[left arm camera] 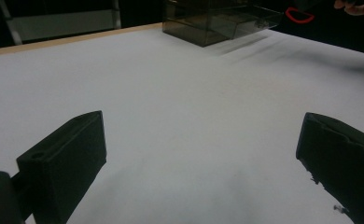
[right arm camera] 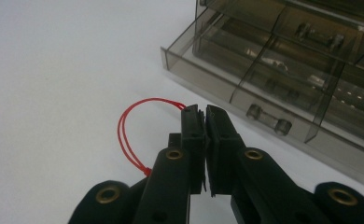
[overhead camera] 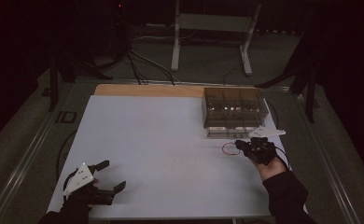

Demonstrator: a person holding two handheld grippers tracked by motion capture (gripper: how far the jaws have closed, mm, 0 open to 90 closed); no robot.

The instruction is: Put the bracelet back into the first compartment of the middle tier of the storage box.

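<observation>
Nearest us, our left tool (overhead camera: 106, 179) rests low on the white surface (overhead camera: 161, 154), jaws spread wide with nothing between them. Further out on the right, our right tool (right arm camera: 204, 112) is clamped tight on a red wire loop (right arm camera: 129, 133), which curls out to its left just above the surface. Just beyond sits the smoky clear drawer box (overhead camera: 234, 109), one drawer (right arm camera: 245, 100) pulled open beside the loop.

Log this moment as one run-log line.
right gripper: shut on red cord loop | left gripper: open, idle above table | drawer organizer: bottom drawer open
</observation>
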